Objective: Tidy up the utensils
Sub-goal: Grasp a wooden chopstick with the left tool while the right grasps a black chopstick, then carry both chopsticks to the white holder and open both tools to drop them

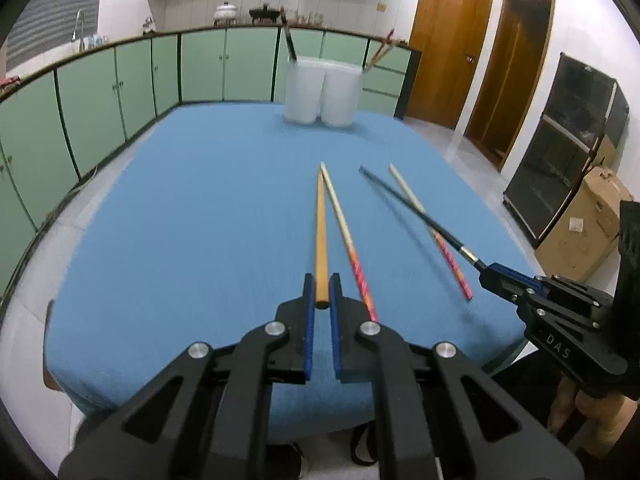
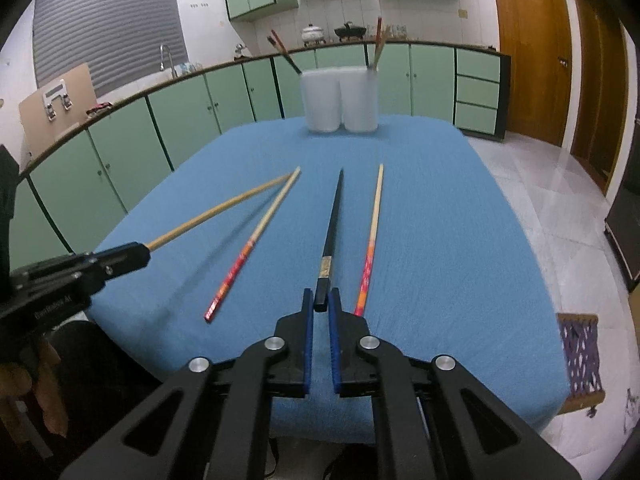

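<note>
My left gripper is shut on the thick end of a plain wooden chopstick, lifted off the blue tablecloth. My right gripper is shut on a black chopstick, also raised, its tip pointing away. Two chopsticks with red patterned handles lie on the cloth: one left of the black one, the other right of it. At the table's far edge stand two white cups; dark chopsticks stick out of the left cup, light ones out of the right.
Green kitchen cabinets curve around the left and back. Wooden doors are at the right, with a dark cabinet and a cardboard box beside the table. A patterned stool stands near the table's right corner.
</note>
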`<act>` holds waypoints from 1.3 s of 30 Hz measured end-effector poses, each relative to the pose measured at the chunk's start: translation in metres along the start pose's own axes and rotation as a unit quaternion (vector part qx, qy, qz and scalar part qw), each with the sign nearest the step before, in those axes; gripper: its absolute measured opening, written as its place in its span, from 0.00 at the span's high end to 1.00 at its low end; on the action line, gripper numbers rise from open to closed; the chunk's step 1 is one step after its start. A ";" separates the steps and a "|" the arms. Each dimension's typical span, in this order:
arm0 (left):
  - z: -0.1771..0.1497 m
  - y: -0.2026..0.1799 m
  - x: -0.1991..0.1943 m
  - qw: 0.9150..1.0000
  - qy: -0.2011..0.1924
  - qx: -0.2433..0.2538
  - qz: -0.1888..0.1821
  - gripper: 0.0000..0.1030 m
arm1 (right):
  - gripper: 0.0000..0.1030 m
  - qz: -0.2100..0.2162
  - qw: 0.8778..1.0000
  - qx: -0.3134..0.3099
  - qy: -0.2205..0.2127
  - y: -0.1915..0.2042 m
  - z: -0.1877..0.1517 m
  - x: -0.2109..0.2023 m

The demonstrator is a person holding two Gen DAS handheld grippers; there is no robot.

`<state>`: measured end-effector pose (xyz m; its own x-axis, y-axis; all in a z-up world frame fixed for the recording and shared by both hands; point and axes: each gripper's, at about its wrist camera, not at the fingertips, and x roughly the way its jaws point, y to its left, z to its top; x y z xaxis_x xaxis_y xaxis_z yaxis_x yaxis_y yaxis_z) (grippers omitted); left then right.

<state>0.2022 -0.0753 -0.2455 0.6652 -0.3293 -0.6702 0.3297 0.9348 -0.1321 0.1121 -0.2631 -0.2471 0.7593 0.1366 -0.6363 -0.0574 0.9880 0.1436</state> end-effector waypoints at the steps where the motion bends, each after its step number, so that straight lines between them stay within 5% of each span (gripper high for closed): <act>1: 0.006 0.000 -0.006 1.000 -0.007 0.001 -0.001 0.94 | 0.93 0.000 1.000 -0.001 -0.006 0.000 0.004 -0.005; 17: 0.095 0.001 -0.045 0.996 -0.079 0.031 -0.018 0.94 | 0.93 0.022 0.995 -0.061 -0.082 0.009 0.110 -0.043; 39: 0.206 0.034 0.016 0.995 -0.042 0.049 -0.075 0.94 | 0.94 0.080 0.992 -0.097 -0.012 0.000 0.238 0.030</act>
<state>0.3617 -0.0763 -0.1104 0.6552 -0.4779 -0.5850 0.4906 0.8581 -0.1516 0.2895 -0.2762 -0.0855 0.7452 0.2933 -0.5989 -0.3005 0.9494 0.0911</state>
